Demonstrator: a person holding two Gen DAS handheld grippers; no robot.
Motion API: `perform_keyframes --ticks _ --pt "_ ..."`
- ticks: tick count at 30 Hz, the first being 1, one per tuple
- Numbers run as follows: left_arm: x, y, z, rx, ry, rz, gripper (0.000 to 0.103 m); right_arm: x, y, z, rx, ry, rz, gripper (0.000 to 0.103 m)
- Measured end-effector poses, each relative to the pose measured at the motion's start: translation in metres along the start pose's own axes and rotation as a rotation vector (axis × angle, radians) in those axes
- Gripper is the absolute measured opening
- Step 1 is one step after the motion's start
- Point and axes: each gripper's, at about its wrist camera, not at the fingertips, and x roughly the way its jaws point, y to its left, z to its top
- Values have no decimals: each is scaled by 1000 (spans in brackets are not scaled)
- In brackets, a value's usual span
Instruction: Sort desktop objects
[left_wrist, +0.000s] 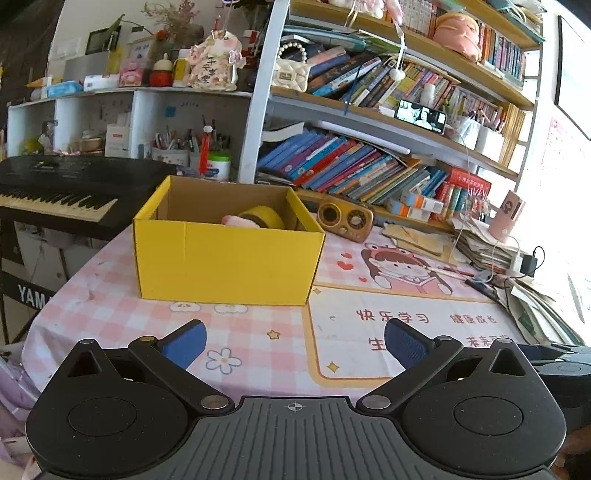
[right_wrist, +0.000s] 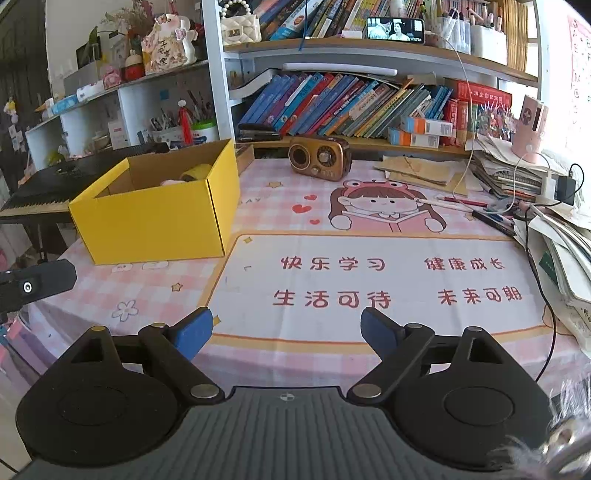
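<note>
A yellow cardboard box (left_wrist: 225, 258) stands open on the pink checked desk mat; it also shows in the right wrist view (right_wrist: 155, 221). Inside lie a yellow tape roll (left_wrist: 264, 217) and a pink object (left_wrist: 236, 220); both show in the right wrist view, the roll (right_wrist: 197, 171) and the pink object (right_wrist: 170, 182). My left gripper (left_wrist: 295, 343) is open and empty, low over the mat in front of the box. My right gripper (right_wrist: 286, 330) is open and empty over the printed mat (right_wrist: 369, 280), right of the box.
A brown retro radio (right_wrist: 319, 157) stands behind the mat, bookshelves (right_wrist: 351, 103) behind it. Paper stacks, pens and cables (right_wrist: 517, 206) crowd the right edge. A black keyboard (left_wrist: 55, 192) sits left of the desk. The left gripper's body (right_wrist: 37, 282) shows at the right view's left edge.
</note>
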Motion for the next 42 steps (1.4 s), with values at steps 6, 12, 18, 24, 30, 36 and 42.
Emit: perform_keyframes --ticks 6,12,18,24,30,36,42 --pt "0 -4 -3 14 -4 -19 103 -1 0 -4 4 9 -4 87" --pt "4 -4 -5 0 27 -23 103 0 -2 -5 12 22 -9 87" --pt "4 -4 -4 -8 31 -32 103 0 -3 -6 9 33 -6 88" --pt "8 -8 -4 0 56 -24 103 1 -3 -6 10 38 -3 89" --pt "10 -10 -5 6 64 -18 103 0 -6 -6 16 40 -5 89" --pt "14 -9 -6 -9 85 -9 103 1 -7 -7 10 49 -3 90" --pt "17 -10 -7 -1 97 -7 103 1 -7 -7 10 51 -3 91"
